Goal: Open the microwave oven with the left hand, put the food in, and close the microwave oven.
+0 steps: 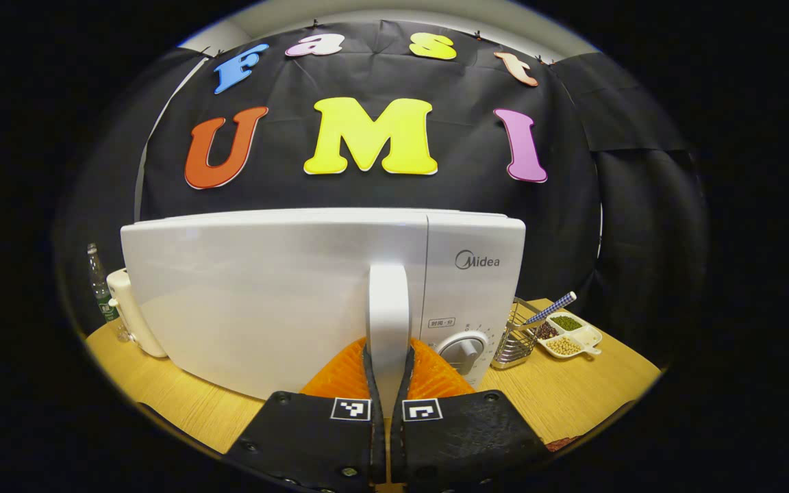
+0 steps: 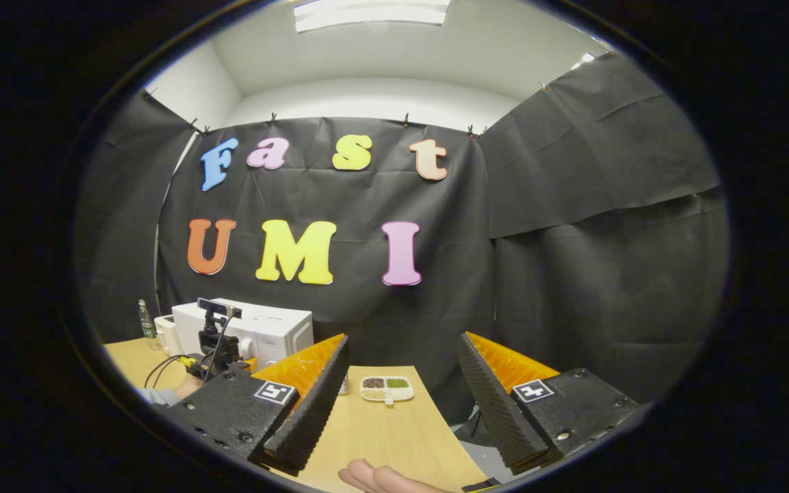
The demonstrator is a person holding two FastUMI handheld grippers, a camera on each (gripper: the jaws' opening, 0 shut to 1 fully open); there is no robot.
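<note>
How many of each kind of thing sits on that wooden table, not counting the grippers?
Microwave oven: 1
Plastic bottle: 1
White appliance beside the bottle: 1
Wire rack: 1
Divided dish of beans and grains: 1
Total: 5 things on the table

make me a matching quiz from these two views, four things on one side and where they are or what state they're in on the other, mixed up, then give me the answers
Things:
1. left gripper
2. right gripper
3. divided dish
4. plastic bottle

Places or states:
A. on the table right of the microwave, beside a wire rack
B. fingers spread wide, holding nothing
C. standing at the table's far left, past the microwave
D. fingers closed on the white door handle

Pairs: 1-D, 2-B, 3-A, 4-C
</note>
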